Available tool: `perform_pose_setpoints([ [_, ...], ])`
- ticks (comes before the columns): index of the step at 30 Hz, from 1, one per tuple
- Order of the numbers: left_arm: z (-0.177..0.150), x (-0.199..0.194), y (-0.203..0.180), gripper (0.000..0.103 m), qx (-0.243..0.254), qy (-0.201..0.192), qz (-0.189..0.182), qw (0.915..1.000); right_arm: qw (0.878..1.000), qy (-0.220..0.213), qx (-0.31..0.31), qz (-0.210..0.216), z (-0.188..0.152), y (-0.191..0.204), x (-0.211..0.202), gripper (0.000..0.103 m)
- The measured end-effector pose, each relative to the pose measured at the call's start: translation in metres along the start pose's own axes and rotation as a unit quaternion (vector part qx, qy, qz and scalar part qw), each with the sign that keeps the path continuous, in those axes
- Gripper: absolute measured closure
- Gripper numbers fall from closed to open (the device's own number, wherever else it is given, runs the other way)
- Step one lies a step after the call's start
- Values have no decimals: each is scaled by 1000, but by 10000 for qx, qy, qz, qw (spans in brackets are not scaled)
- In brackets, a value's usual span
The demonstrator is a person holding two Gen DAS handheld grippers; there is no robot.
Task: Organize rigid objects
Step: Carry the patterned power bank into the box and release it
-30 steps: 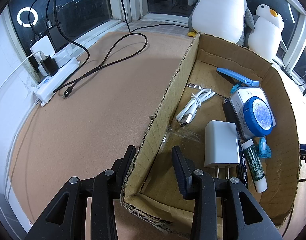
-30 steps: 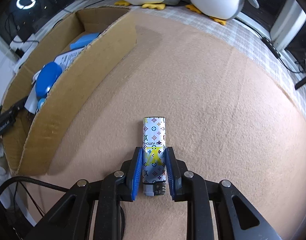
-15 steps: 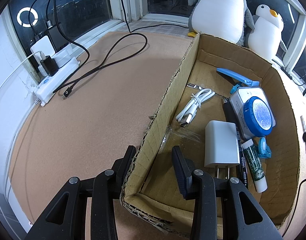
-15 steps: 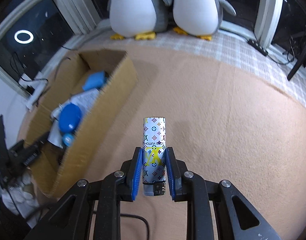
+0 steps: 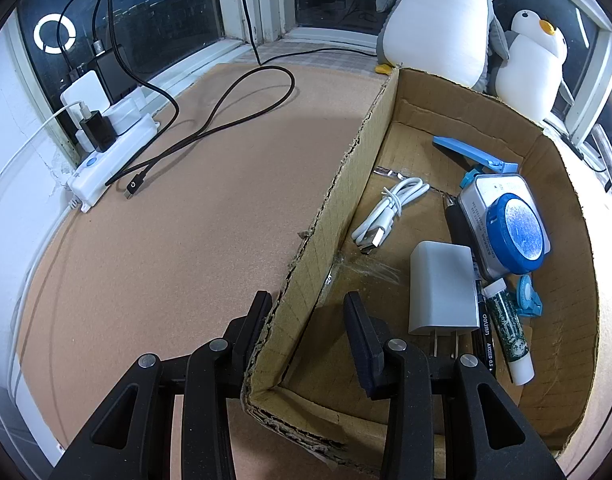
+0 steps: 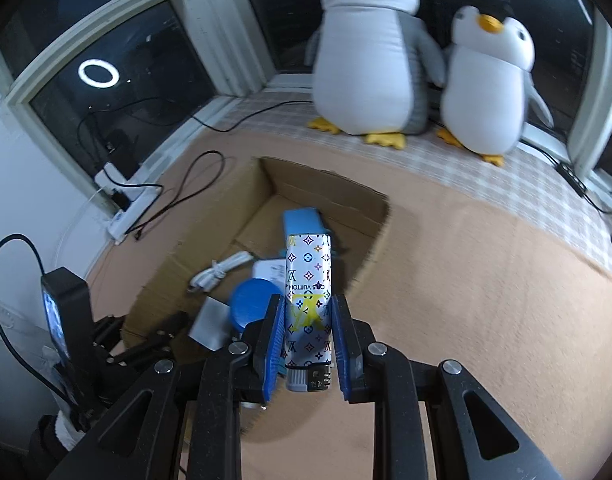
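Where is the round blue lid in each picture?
Left wrist view: the blue lid lies at the right, in the box, on a white case.
Right wrist view: the lid sits low and left of centre, partly behind the right gripper and its lighter.
Shared landmark: the white cable, just left of the lid.

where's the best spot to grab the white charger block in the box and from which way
Grip the white charger block across its two long flat sides, coming straight down from above. It lies flat on the cardboard box floor, prongs toward the near wall. A pen lies tight against one side, so clearance there looks slim.
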State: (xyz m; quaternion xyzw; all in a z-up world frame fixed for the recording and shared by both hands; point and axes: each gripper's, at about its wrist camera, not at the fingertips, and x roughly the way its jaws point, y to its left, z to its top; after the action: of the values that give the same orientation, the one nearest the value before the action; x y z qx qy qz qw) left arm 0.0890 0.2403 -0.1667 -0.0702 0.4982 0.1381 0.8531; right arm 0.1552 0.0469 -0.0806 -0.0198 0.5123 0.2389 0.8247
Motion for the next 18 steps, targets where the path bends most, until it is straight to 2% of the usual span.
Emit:
perform_pose_setpoints([
  [18, 0, 0, 1, 62, -38, 0, -35, 10000, 9989, 68, -424, 174, 26, 55, 36, 82],
])
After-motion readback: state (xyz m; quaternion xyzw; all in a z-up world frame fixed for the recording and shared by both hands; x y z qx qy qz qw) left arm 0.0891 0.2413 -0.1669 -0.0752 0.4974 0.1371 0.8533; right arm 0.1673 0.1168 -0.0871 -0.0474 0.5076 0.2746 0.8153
